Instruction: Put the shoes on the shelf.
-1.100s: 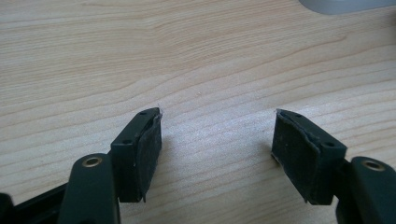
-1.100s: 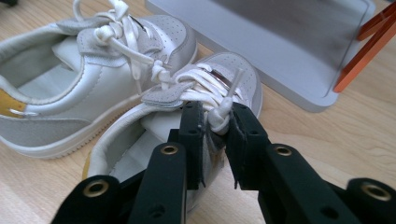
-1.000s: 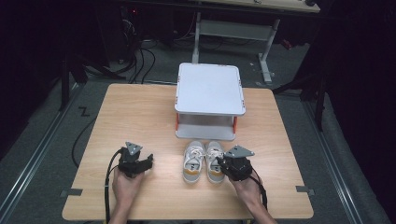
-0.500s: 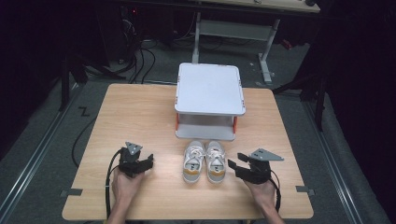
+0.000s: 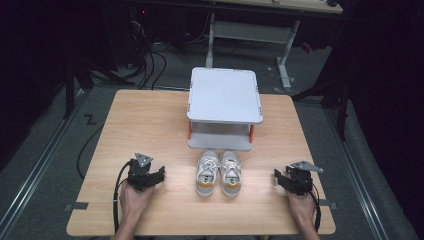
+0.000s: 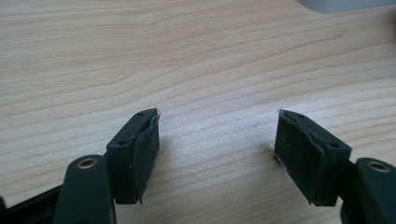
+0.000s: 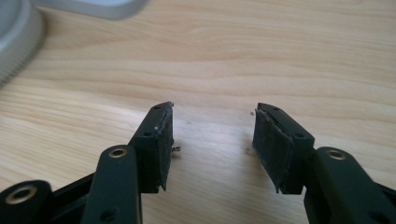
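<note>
Two hand-held grippers rested on a wooden table [image 5: 150, 120], a pair of small shoes between them.

Nearest the person, the left gripper [image 5: 161, 174] and right gripper [image 5: 276, 176] lay at the table's front edge — each with its jaws spread apart and holding nothing, bare wood showing between the pads in both gripper views. The pair of shoes [image 5: 218, 173] — white with tan toes — stood side by side midway between them, well apart from either. Just beyond stood a two-tier grey stand [image 5: 224, 95], its lower shelf facing the shoes.
</note>
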The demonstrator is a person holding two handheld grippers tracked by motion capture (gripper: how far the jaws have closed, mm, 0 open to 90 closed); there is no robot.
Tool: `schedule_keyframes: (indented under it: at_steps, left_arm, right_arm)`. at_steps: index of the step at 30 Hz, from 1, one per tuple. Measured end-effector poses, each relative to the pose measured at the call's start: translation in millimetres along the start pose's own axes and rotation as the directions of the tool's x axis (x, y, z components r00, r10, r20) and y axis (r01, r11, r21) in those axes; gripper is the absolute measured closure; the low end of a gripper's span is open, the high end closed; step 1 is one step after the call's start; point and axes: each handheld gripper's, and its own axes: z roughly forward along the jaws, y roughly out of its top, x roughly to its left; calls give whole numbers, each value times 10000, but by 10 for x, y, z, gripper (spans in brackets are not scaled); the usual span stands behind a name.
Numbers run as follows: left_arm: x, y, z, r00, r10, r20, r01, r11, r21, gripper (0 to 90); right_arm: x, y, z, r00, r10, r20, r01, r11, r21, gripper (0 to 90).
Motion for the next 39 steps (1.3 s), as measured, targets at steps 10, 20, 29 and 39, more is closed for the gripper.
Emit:
schedule_keyframes:
  at_steps: [10,20,29,39]
  left_arm:
    - [-303,147,-238,9962,-28,872,26,10000,26,340]
    - [-906,365,-567,9676,598,2452,-538,9981,-311,331]
    - [-1335,512,-581,9360,1155,3326,-1214,9926,-29,354]
    - [-1601,555,-380,9242,1080,3663,-1473,9858,810,368]
  right_arm:
    - [-12,30,39,9997,-210,131,209,9997,94,418]
    - [-8,30,38,9998,-194,91,193,9997,121,408]
    - [-8,29,39,9997,-231,83,230,9997,111,407]
    - [-8,26,35,9996,-255,81,254,9996,103,411]
